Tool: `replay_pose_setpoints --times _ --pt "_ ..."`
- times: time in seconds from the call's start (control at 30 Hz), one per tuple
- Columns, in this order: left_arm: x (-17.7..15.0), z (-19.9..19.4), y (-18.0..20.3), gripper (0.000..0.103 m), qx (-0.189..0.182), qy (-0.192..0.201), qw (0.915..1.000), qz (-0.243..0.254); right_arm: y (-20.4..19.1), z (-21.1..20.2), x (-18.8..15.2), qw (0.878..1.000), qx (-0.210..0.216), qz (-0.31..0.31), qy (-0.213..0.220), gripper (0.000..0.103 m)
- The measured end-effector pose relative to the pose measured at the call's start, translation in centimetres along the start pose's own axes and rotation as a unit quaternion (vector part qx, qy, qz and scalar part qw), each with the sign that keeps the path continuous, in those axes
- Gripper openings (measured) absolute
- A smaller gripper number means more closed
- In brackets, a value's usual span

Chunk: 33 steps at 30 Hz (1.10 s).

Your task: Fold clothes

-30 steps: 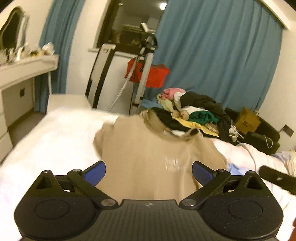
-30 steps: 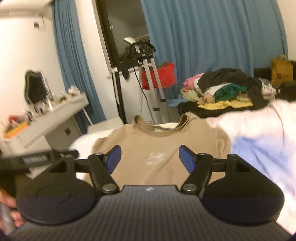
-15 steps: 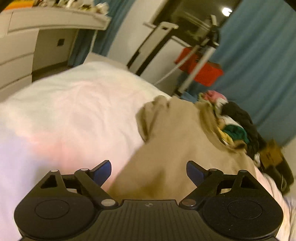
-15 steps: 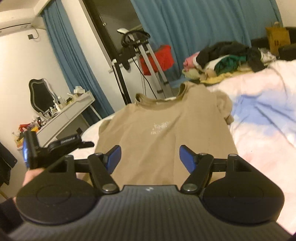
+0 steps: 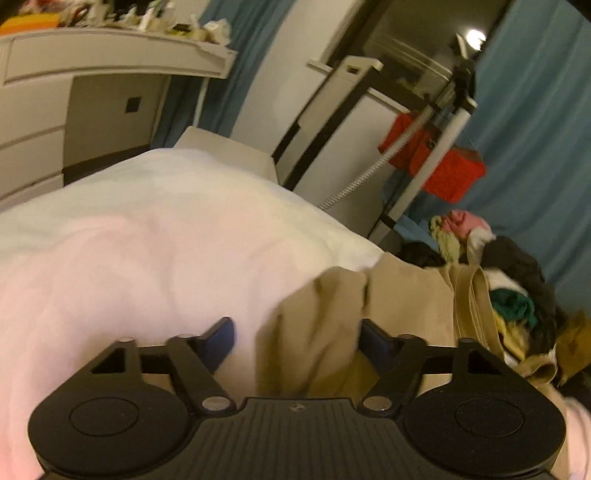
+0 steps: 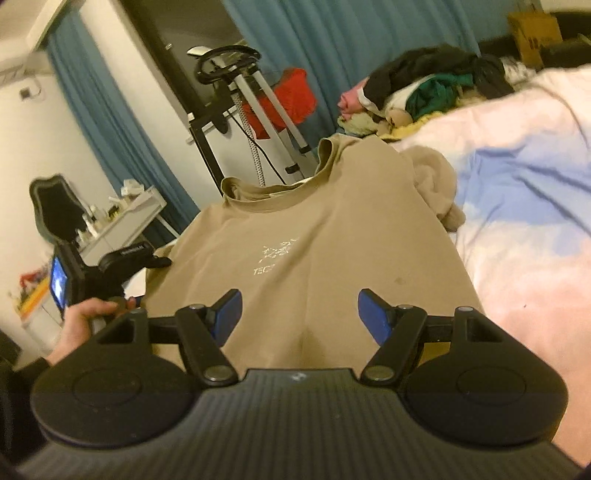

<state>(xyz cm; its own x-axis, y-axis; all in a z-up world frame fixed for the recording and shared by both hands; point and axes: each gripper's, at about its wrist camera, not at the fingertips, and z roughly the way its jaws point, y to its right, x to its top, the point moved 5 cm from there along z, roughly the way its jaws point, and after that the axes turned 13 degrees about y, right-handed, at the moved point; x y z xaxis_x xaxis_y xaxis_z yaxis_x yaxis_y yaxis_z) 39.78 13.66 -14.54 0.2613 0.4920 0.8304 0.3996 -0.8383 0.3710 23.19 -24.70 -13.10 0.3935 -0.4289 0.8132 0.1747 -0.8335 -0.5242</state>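
tan shirt [image 6: 314, 240] lies between both grippers' wide-spread fingers [image 5: 221, 338], neither gripping it.

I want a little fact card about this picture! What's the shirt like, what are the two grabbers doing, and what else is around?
shirt: tan T-shirt lying face up on the bed, pale print on the chest
shirt sleeve: left sleeve bunched up, lying between the left grabber's fingers
left gripper: open, at the sleeve, not closed on it
right gripper: open, over the shirt's lower part
clothes pile: mixed colours, beyond the shirt's collar
background: blue curtain, white dresser
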Motion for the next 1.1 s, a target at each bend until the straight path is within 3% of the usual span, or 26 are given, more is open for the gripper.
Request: replay_pose_setpoints --times 0.07,0.13,0.2,0.27,0.33,0.4,0.43,0.5,0.6,0.67,0.73,0.83,0.93,1.1 --pt "0.0 0.1 1.1 0.047 -0.002 -0.001 0.9999 0.017 0.3 -0.3 0.1 1.0 -0.003 0.011 0.001 0.072" --pt "0.1 0.0 2.7 0.014 0.004 0.004 0.9987 0.05 0.5 -0.7 0.2 1.0 -0.005 0.017 0.004 0.072" --pt "0.1 -0.8 4.5 0.009 0.007 0.019 0.9953 0.095 0.6 -1.2 0.3 1.0 -0.008 0.022 0.006 0.072" --pt "0.0 -2.2 7.4 0.008 -0.001 0.053 0.985 0.164 0.9 -1.6 0.4 0.999 -0.014 0.029 0.007 0.073" --pt "-0.9 -3.9 10.7 0.008 -0.035 0.081 0.9651 0.247 1.3 -1.9 0.6 0.999 -0.019 0.037 0.013 0.073" --pt "-3.2 -5.6 14.2 0.008 -0.085 0.1 0.9293 0.345 1.7 -2.2 0.9 0.999 -0.025 0.044 0.019 0.073" --pt "-4.8 -6.2 15.6 0.008 -0.108 0.094 0.9132 0.381 1.9 -2.2 1.0 0.998 -0.027 0.048 0.021 0.073" --pt "-8.1 -7.0 17.6 0.008 -0.142 0.067 0.8916 0.425 2.4 -2.3 1.1 0.998 -0.033 0.057 0.023 0.073" --pt "-12.3 -7.3 18.9 0.011 -0.162 0.023 0.8758 0.454 2.8 -2.2 1.1 0.997 -0.037 0.065 0.022 0.073" --pt "-13.9 -7.5 19.1 0.021 -0.175 0.008 0.8699 0.461 2.9 -2.2 0.9 0.997 -0.039 0.068 0.019 0.073" --pt "-14.3 -8.1 18.6 0.03 -0.186 0.0 0.8715 0.454 2.9 -2.2 0.9 0.997 -0.039 0.069 0.017 0.073" --pt "-13.0 -9.5 17.2 0.049 -0.199 -0.001 0.8863 0.418 2.8 -2.2 0.9 0.997 -0.034 0.072 0.016 0.073" --pt "-10.6 -10.7 15.3 0.05 -0.207 0.006 0.9064 0.368 2.7 -2.1 0.7 0.997 -0.031 0.073 0.013 0.073" --pt "-6.9 -10.8 14.1 0.051 -0.206 0.038 0.9289 0.305 2.7 -1.7 0.4 0.996 -0.032 0.082 0.006 0.073"
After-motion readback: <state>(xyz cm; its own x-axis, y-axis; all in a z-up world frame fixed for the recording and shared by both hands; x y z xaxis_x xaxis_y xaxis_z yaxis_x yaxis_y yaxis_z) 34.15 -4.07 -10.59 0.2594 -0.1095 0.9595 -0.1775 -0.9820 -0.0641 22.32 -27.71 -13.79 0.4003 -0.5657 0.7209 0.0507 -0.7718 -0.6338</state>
